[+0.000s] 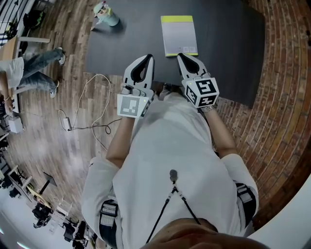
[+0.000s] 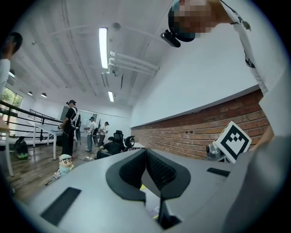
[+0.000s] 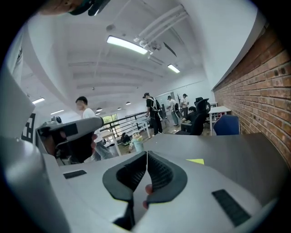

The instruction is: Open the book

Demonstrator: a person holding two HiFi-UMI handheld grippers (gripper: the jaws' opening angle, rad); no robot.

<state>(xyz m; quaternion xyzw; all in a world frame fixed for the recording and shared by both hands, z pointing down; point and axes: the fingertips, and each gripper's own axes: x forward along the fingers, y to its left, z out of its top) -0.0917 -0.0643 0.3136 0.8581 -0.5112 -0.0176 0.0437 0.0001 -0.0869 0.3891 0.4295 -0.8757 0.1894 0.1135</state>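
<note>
A closed book with a pale grey cover and a yellow-green strip along its far edge lies flat on the dark table. My left gripper is shut and empty, hovering over the table's near edge, left of the book's near corner. My right gripper is also shut and empty, its tips just short of the book's near edge. In the left gripper view the jaws meet, and a bit of the book shows below them. In the right gripper view the jaws are closed, with the book's yellow-green edge ahead on the right.
A small toy figure stands at the table's far left corner. A white cable with an adapter lies on the wooden floor to the left, where a person sits. A brick floor borders the table on the right.
</note>
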